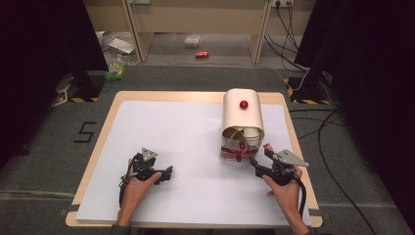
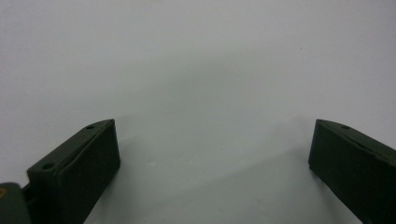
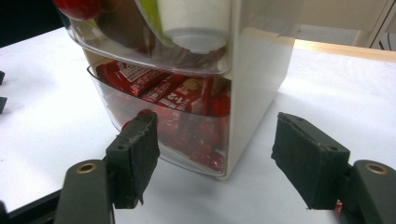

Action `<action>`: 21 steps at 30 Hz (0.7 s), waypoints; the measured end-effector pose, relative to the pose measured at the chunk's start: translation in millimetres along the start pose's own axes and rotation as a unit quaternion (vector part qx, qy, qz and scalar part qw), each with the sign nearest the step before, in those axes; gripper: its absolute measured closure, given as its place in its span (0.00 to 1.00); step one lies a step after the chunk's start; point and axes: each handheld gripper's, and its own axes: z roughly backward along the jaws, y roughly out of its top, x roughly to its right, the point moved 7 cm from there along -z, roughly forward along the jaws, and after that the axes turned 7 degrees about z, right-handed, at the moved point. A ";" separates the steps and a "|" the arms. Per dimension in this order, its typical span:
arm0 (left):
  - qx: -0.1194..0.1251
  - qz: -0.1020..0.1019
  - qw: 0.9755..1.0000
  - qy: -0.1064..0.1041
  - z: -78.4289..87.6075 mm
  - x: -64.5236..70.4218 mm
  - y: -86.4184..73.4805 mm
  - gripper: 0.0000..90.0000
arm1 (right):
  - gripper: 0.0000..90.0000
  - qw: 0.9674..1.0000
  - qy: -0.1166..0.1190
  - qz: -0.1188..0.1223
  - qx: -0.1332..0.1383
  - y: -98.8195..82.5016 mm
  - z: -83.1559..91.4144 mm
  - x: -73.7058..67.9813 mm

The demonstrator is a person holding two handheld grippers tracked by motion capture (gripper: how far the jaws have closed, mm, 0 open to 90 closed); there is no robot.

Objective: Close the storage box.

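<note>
Two hand-held grippers work a white-covered table [image 1: 147, 122]. The right gripper [image 3: 215, 154], jaws apart and empty, faces the lower clear drawer [image 3: 140, 93] of a cream mini drawer cabinet [image 1: 243, 125], seemingly lined up to pull it. Red packets [image 3: 163, 91] fill that drawer; a red knob [image 3: 140, 113] sits just beside the left jaw. The left gripper [image 1: 164, 174], jaws apart, rests well away.

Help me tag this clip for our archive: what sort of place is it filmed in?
Probably a lab or recording studio set up for data collection: a wooden table under a white sheet, black curtains on both sides, and cables trailing across grey carpet.
</note>
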 end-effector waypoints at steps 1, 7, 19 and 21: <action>0.000 0.000 1.000 0.000 0.0 0.0 0.0 0.01 | 0.35 1.000 -0.001 0.002 0.001 0.0 0.9 1.1; 0.000 0.000 1.000 0.000 -0.1 0.1 0.0 0.01 | 0.34 1.000 0.000 -0.004 0.001 -1.5 6.5 3.2; 0.000 0.000 1.000 0.001 -0.1 0.1 0.0 0.01 | 0.31 1.000 0.001 -0.012 0.004 -9.9 29.4 11.4; 0.000 -0.001 1.000 0.001 -0.2 0.2 0.0 0.01 | 0.31 1.000 0.000 -0.015 0.005 -11.9 33.2 13.5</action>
